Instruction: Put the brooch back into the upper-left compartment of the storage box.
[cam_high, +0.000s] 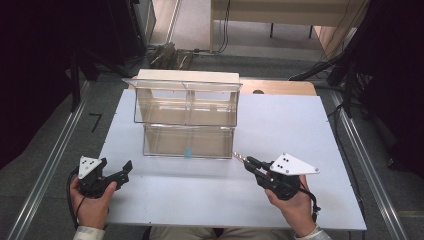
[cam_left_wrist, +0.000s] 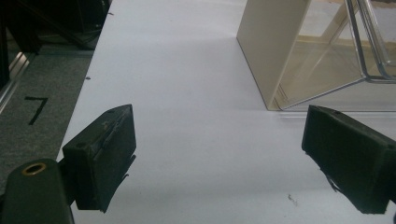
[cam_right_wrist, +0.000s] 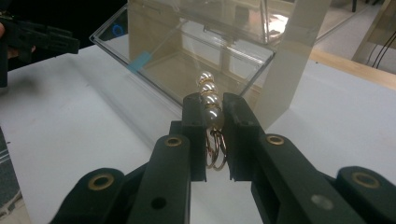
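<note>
Clamping pearl hair clip, right hand-held gripper sits just in front of clear two-tier organizer on white counter. Left hand-held gripper jaws wide apart, nothing btwn, near counter's left edge.

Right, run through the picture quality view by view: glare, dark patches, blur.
High view: dark, near-black corners, and the clear organiser reflects the light. Left gripper view: even light on the white table, soft shadows under the open jaws. Right gripper view: the pearl piece is sharp enough and shines, while the clear bin behind it is hazy with reflections.
</note>
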